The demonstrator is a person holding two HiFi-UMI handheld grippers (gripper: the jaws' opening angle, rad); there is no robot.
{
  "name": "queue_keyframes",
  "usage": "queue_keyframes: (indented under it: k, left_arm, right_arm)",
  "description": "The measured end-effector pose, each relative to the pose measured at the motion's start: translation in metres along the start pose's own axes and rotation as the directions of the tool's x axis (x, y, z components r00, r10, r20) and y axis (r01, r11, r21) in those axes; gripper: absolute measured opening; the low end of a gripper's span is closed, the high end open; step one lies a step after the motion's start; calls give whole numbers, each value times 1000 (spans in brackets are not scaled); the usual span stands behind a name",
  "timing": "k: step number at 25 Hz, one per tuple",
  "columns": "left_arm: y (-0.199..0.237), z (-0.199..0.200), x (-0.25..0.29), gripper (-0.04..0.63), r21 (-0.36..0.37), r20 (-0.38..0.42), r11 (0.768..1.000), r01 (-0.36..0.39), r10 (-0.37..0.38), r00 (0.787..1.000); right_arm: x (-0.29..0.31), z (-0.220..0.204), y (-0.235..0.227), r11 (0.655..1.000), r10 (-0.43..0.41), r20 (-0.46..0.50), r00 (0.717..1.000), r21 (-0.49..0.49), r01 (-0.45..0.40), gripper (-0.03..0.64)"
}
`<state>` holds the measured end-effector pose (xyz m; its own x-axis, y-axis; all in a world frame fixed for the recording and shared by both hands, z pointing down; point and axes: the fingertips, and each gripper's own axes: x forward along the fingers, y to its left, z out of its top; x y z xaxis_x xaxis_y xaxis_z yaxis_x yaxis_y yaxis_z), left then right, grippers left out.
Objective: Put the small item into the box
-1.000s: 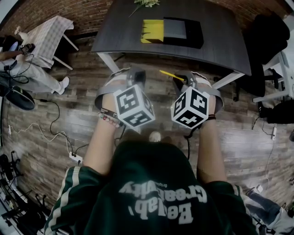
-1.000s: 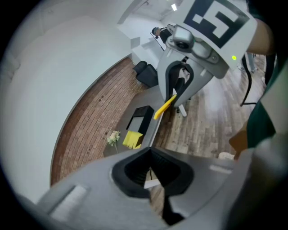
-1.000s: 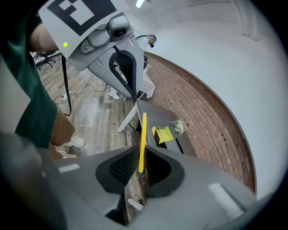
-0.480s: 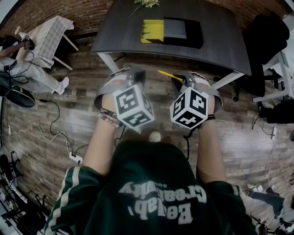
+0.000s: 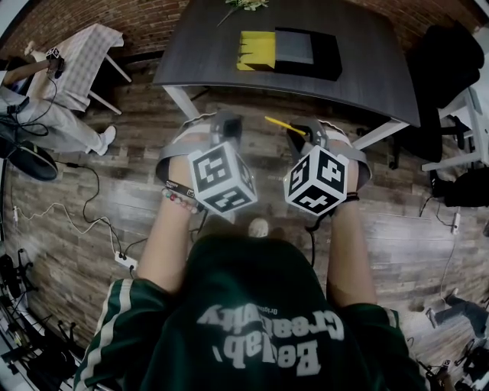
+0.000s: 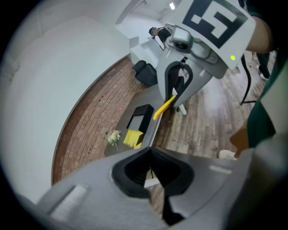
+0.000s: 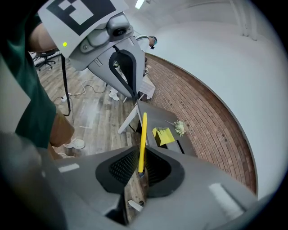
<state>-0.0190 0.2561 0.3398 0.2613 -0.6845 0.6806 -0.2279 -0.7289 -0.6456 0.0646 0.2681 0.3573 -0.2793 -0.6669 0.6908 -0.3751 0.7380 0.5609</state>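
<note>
A black box [image 5: 307, 52] with a yellow open flap [image 5: 256, 50] lies on the dark table [image 5: 374, 76] ahead of me. Both grippers hang over the wooden floor, short of the table's near edge. My right gripper [image 5: 302, 131] is shut on a yellow pencil [image 5: 285, 125], which sticks out to the left and forward from its jaws. In the right gripper view the pencil [image 7: 142, 139] stands between the pads, pointing toward the box's yellow flap [image 7: 164, 135]. My left gripper [image 5: 228, 124] is beside it, its jaws together with nothing between them [image 6: 155, 177].
A flower sprig [image 5: 244, 4] lies at the table's far edge. A seated person [image 5: 34, 114] and a cloth-covered small table [image 5: 85, 55] are at the left. A black chair [image 5: 447, 65] stands at the right. Cables and a power strip [image 5: 122, 262] lie on the floor.
Both grippers stay almost where they were, the pencil still held. The person at the left has lifted an arm.
</note>
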Motion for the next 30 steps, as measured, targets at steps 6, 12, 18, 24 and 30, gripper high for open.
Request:
queue_keyframes:
  k: [6,12,18,24,30]
  left_arm:
    - [3,-1,0,3,6,-7,1000,-11,11,1000]
    - [9,0,-4,3,1,-13,1000,-31,31,999]
    - [16,-5,-1,3,-8,-13,999,-38,38,999]
    - [28,-13,8,3,-18,-5,999,-38,38,999]
    - [48,-24,28,3,-25,-5,999,-35,35,999]
  right_arm:
    - [2,2,0,1000,3,2,1000,-4,-3,51]
    - [0,0,1,1000,7,7,1000,-4,-7,51]
    - [6,7,0,1000,10,11,1000,-18,-10,51]
    - [20,12,-7,1000,15,5,1000,-20,-15,51]
    - [43,17,-22,1000,21,-9,1000,-19,-21,51]
